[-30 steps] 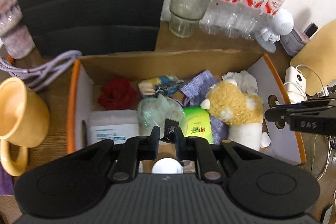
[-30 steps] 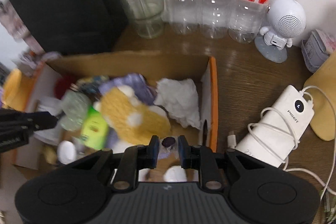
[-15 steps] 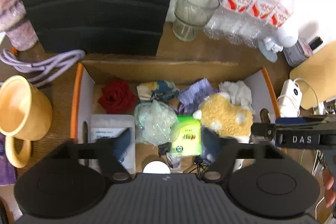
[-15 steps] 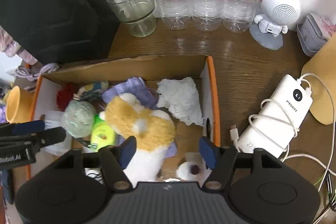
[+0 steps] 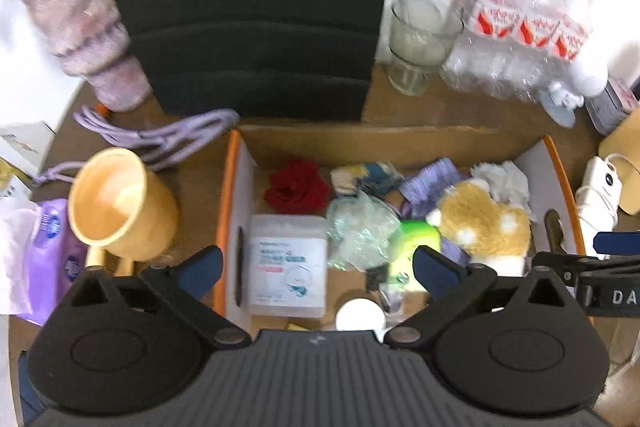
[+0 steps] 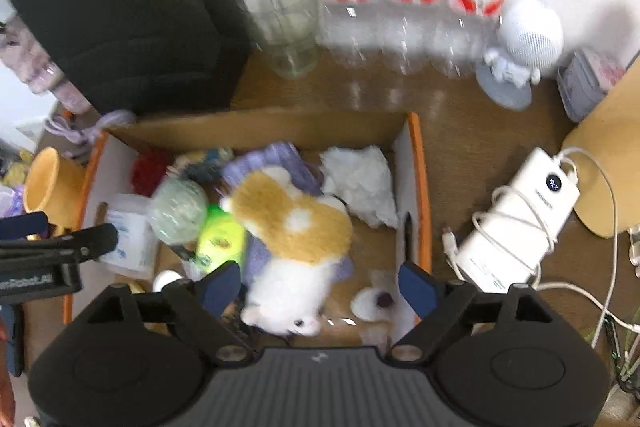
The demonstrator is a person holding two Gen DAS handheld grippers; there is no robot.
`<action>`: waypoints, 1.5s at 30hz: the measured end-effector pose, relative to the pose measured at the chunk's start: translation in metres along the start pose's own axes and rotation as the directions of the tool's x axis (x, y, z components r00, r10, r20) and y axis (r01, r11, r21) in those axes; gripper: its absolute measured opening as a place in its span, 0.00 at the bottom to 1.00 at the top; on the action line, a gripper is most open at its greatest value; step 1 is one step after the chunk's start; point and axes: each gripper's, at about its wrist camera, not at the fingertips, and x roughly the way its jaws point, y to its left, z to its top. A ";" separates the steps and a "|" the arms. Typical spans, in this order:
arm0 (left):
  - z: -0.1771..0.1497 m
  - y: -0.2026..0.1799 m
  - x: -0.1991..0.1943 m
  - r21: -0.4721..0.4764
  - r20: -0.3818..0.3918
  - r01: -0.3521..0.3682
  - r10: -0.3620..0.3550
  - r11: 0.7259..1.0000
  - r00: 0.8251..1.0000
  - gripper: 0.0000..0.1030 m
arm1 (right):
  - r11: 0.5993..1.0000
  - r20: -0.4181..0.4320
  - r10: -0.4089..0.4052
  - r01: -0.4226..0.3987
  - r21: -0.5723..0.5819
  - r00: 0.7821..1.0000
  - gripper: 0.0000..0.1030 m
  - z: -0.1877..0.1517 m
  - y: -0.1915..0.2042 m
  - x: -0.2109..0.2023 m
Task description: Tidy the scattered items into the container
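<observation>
Overhead, both claws (image 5: 318, 265) (image 6: 320, 285) opening, empty.

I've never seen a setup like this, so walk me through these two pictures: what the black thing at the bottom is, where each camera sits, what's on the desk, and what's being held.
No robot here: a person holds a hand-operated gripper in each hand. Each picture comes from a camera on one gripper, looking down along its fingers. The black shape below is the gripper body. The left gripper and right gripper are both opening, holding nothing. Below them sits a cardboard box holding a plush toy, a red rose and crumpled tissue. Still outside on the desk: a yellow mug, a purple cable and a white power bank.
</observation>
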 end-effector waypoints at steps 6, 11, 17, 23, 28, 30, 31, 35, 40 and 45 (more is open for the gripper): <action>-0.034 -0.005 -0.014 0.032 0.186 -0.053 0.046 0.998 0.982 1.00 | 0.999 0.177 -0.023 0.027 -0.023 0.984 0.86 -0.030 0.012 -0.010; -0.064 -0.006 -0.015 0.017 0.246 -0.016 0.011 1.000 0.969 1.00 | 1.000 0.264 -0.005 0.005 -0.001 0.964 0.86 -0.053 0.010 -0.013; -0.097 -0.006 -0.028 0.033 0.417 0.023 -0.035 0.999 0.908 1.00 | 0.999 0.455 0.034 -0.017 -0.042 0.890 0.86 -0.087 0.011 -0.026; -0.129 -0.003 -0.036 -0.040 0.583 0.078 -0.040 0.996 0.812 1.00 | 0.997 0.627 0.056 -0.008 -0.079 0.777 0.87 -0.122 0.016 -0.028; -0.143 -0.005 -0.033 -0.009 0.624 0.044 -0.029 0.999 0.781 1.00 | 0.997 0.676 0.038 0.019 -0.076 0.736 0.87 -0.136 0.018 -0.023; -0.150 -0.003 -0.036 0.007 0.643 0.037 -0.033 0.999 0.765 1.00 | 0.997 0.675 0.026 0.025 -0.066 0.737 0.87 -0.141 0.019 -0.023; -0.155 -0.003 -0.038 0.007 0.653 0.030 -0.027 1.000 0.757 1.00 | 0.998 0.679 0.021 0.029 -0.063 0.734 0.87 -0.144 0.021 -0.024; -0.179 -0.005 -0.047 0.019 0.686 -0.035 0.012 0.999 0.728 1.00 | 0.998 0.715 0.006 0.042 -0.049 0.699 0.91 -0.171 0.028 -0.033; -0.217 0.002 -0.063 0.039 0.682 -0.040 0.003 0.998 0.732 1.00 | 0.995 0.723 0.007 0.067 -0.074 0.691 0.95 -0.213 0.037 -0.045; -0.270 0.016 -0.064 0.017 0.666 -0.009 -0.005 1.000 0.746 1.00 | 0.987 0.711 0.006 0.110 -0.117 0.704 0.97 -0.268 0.047 -0.045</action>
